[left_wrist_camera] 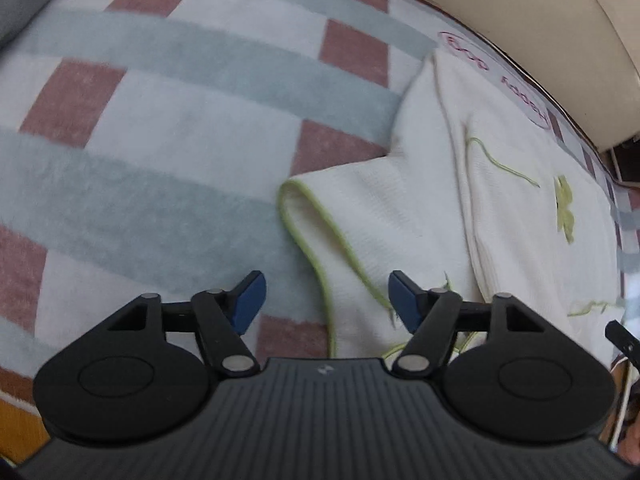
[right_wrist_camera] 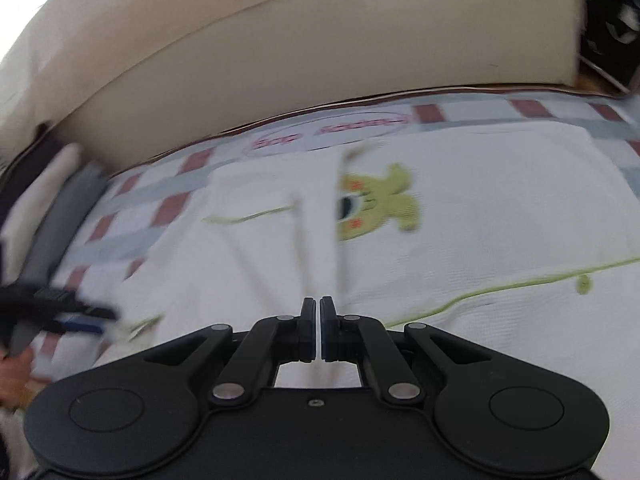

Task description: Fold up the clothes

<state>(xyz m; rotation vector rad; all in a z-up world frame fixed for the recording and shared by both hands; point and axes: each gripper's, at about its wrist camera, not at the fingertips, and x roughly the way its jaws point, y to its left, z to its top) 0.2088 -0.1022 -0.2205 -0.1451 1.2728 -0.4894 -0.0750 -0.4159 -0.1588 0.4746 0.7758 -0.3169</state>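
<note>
Checked blanket (left_wrist_camera: 168, 128) in grey, white and brick red covers the bed, and on its far side, up against the cream headboard (right_wrist_camera: 320, 60), lies the white garment (right_wrist_camera: 460, 220) with its lime piping and green bear patch (right_wrist_camera: 380, 204).

One sleeve (left_wrist_camera: 360, 216) juts out from the body toward the middle of the blanket, long axis running roughly crosswise to the garment, cuff edged in green. That cuff sits just ahead of the left gripper (left_wrist_camera: 326, 300), whose blue pads gape wide with nothing between them, so the left is clearly the nearer tool for the sleeve.

Over the body of the garment, the right gripper (right_wrist_camera: 319, 330) shows its jaws pressed together; white cloth seems drawn up in folds toward them, so it is probably pinching fabric, though motion blur leaves that a judgement.

Grey pillows (right_wrist_camera: 60, 216) lie at the blanket's left edge, well clear. Nothing blocks the sleeve.
</note>
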